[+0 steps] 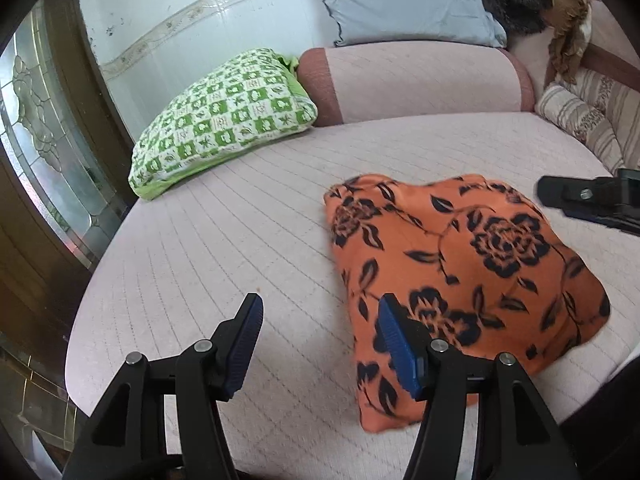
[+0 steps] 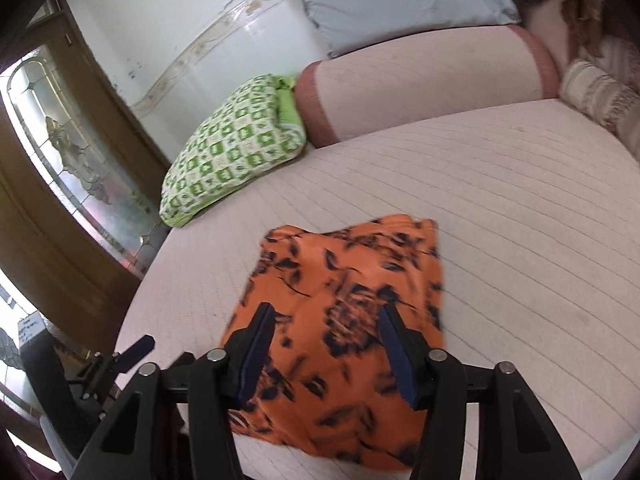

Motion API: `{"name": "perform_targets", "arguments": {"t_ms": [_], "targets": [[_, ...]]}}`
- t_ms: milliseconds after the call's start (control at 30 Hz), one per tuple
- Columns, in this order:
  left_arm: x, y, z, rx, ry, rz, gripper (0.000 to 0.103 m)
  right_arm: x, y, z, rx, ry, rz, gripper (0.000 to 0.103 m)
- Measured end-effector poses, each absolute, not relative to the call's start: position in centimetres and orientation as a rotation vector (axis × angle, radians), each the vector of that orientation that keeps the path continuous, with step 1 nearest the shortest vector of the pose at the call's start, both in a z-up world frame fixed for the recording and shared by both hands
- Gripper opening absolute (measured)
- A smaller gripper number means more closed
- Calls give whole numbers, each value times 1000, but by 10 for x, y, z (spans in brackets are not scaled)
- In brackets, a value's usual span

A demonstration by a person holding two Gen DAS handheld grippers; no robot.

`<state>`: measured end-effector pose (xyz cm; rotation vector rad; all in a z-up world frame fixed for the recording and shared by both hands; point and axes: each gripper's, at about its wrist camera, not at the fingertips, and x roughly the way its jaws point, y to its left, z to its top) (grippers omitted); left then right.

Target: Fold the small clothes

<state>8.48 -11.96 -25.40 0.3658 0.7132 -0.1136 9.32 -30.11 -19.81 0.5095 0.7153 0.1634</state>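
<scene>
A folded orange garment with black flowers (image 1: 460,272) lies on the pink quilted bed (image 1: 248,216). My left gripper (image 1: 320,312) hovers open just left of the garment's near corner, nothing between its blue pads. The right gripper's black body (image 1: 592,200) shows at the right edge of the left wrist view, past the garment's far side. In the right wrist view the garment (image 2: 340,320) lies below and ahead of my right gripper (image 2: 326,320), which is open above it; the cloth is not pinched. The left gripper (image 2: 132,350) shows there at the lower left.
A green-and-white patterned pillow (image 1: 224,120) lies at the bed's far left. A pink bolster (image 1: 416,80) and a grey pillow (image 1: 404,0) sit along the head end. Striped cushions (image 1: 592,120) are at the right. A wooden door with glass (image 1: 44,128) stands left of the bed.
</scene>
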Motion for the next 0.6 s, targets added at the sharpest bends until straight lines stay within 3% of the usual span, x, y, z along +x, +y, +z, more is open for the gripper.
{"name": "perform_targets", "arguments": {"t_ms": [233, 400, 433, 600], "targets": [[128, -133, -262, 382, 705, -86, 61, 142, -291, -220, 593, 779, 186, 53], [164, -145, -301, 448, 791, -65, 61, 176, -303, -268, 688, 884, 146, 52], [166, -145, -306, 455, 789, -59, 61, 179, -306, -275, 697, 884, 141, 48], [169, -141, -303, 418, 810, -74, 61, 182, -317, -282, 738, 862, 174, 47]]}}
